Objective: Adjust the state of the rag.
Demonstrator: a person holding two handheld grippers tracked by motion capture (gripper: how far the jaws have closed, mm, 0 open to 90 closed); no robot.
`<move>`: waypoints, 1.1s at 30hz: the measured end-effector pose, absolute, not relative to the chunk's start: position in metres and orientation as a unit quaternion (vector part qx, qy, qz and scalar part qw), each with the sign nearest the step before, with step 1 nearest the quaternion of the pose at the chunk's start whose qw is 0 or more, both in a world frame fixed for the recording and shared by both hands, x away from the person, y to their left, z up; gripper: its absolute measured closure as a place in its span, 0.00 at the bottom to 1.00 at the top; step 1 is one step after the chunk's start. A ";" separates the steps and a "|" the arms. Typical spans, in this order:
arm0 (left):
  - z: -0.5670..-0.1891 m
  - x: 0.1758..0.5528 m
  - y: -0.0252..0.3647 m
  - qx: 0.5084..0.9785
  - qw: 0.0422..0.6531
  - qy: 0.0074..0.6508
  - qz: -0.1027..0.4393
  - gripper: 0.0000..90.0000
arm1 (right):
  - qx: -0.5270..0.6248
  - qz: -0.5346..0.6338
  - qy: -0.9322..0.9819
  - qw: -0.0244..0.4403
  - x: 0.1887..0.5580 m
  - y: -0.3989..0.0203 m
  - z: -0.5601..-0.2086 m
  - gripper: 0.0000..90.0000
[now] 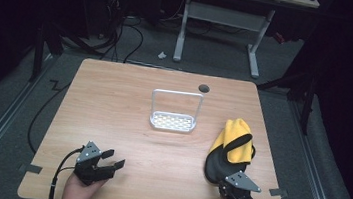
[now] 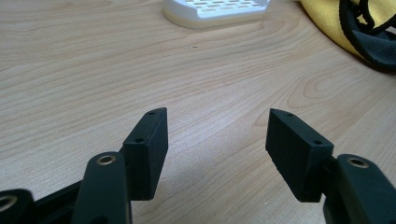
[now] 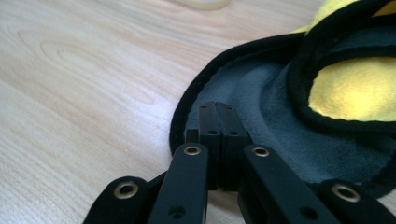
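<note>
From above my side, the high view looks down on the white rack (image 1: 172, 121). My left gripper view faces that rack (image 2: 215, 10) low and close; both share it.

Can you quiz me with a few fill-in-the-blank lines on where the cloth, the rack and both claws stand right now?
1. The right claw is ____, its tips over the grey side of the cloth.
2. The left claw is ____, with bare table between its jaws.
3. The cloth is grey on one side and ____ on the other.
4. The white rack stands ____ the cloth, apart from it.

Missing words: shut; open; yellow; left of
</note>
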State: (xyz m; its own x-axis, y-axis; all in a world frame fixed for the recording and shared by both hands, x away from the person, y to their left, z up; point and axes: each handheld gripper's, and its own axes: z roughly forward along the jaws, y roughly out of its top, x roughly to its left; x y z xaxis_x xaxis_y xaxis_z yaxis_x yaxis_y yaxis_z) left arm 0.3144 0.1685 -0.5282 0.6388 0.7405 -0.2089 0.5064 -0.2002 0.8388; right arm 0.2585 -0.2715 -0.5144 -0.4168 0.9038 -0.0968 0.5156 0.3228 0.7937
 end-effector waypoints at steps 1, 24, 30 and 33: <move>-0.528 0.315 0.169 0.765 0.483 0.408 0.121 0.44 | 0.464 0.347 0.768 0.274 0.259 -0.270 -0.515 1.00; -0.527 0.313 0.170 0.767 0.487 0.402 0.114 0.43 | 0.503 0.286 0.775 0.254 0.240 -0.293 -0.523 1.00; -0.528 0.314 0.167 0.771 0.485 0.399 0.110 0.43 | 0.537 0.288 0.747 0.264 0.223 -0.322 -0.522 0.99; -0.528 0.314 0.167 0.771 0.484 0.399 0.110 0.43 | 0.534 0.312 0.738 0.271 0.228 -0.321 -0.512 0.95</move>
